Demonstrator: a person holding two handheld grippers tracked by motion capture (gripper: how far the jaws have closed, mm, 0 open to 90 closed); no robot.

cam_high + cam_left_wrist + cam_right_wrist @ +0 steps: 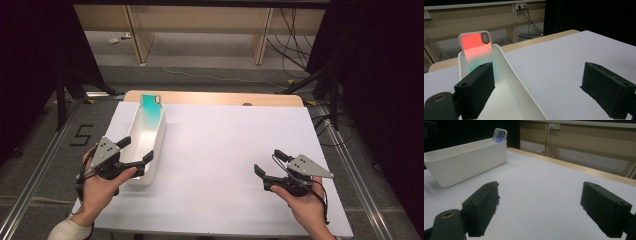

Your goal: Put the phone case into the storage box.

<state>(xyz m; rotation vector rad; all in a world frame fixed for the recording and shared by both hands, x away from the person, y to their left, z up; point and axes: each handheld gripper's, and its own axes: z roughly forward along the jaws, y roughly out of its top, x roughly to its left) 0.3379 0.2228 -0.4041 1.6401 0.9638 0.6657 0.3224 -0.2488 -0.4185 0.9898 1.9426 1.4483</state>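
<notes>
A long white bin (159,131) lies on the left of the white table top (225,145). A phone case (151,106) leans upright against its far end; it looks teal from above and red fading to teal (476,48) in the left gripper view. My left gripper (137,149) is open at the bin's near end, one jaw above the bin's inside and the other over the table beside its wall (510,66). My right gripper (269,161) is open and empty above the table's near right. From it, the bin (466,160) and the case (499,135) sit far left.
A strip of bare wood (225,98) runs along the table's far edge. Beyond it are wooden furniture legs (261,35) and cables (292,40) on the floor. Black stands (62,85) flank the table on both sides.
</notes>
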